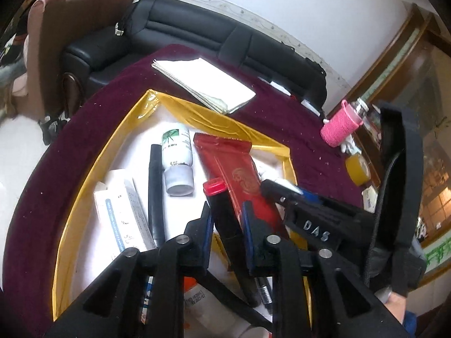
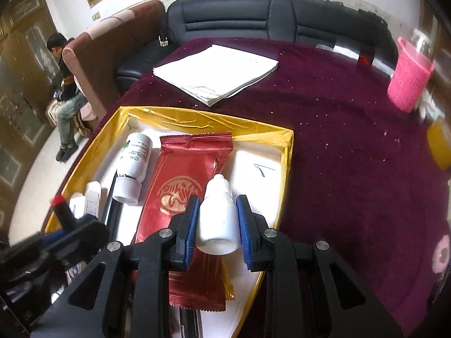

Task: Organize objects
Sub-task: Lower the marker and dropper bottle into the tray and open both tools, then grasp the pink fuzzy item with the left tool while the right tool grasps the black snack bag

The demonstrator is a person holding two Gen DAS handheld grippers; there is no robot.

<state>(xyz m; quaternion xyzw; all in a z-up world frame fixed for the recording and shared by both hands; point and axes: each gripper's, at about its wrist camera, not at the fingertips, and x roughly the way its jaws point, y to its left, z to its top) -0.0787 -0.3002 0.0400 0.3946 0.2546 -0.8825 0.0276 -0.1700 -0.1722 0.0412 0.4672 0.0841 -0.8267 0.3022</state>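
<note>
Two grippers work over one gold-rimmed tray (image 2: 180,118) with a white floor, sitting on a maroon tablecloth (image 2: 338,155).

Tray contents, left to right in the right wrist view: white carton (image 1: 124,211) at the near left, a long black pen (image 1: 156,194) beside it, a white bottle with green print (image 2: 134,166) lying on its side with its cap toward the near edge, then a red foil packet (image 2: 186,197) lying flat in the middle. More items lie low in the left wrist view, hidden by the fingers; can't identify them.

Left gripper (image 1: 227,225): jaws closed narrow on a black marker with a red cap (image 1: 222,214), held over the near left part of the tray.

Right gripper (image 2: 217,219): blue pads against both sides of a small white dropper bottle (image 2: 218,219), nozzle pointing far, held above the red packet and the tray's right half.

Cloth beyond the tray: a stack of white papers (image 2: 217,70) at the far side, white crumbs scattered to the right, a jar in a pink knit sleeve (image 2: 408,76) at the far right, a yellow object (image 2: 439,143) nearer to it.

Room: black leather sofa (image 2: 253,14) behind the table, brown armchair (image 2: 112,42) left, a seated person (image 2: 66,84) at far left.
</note>
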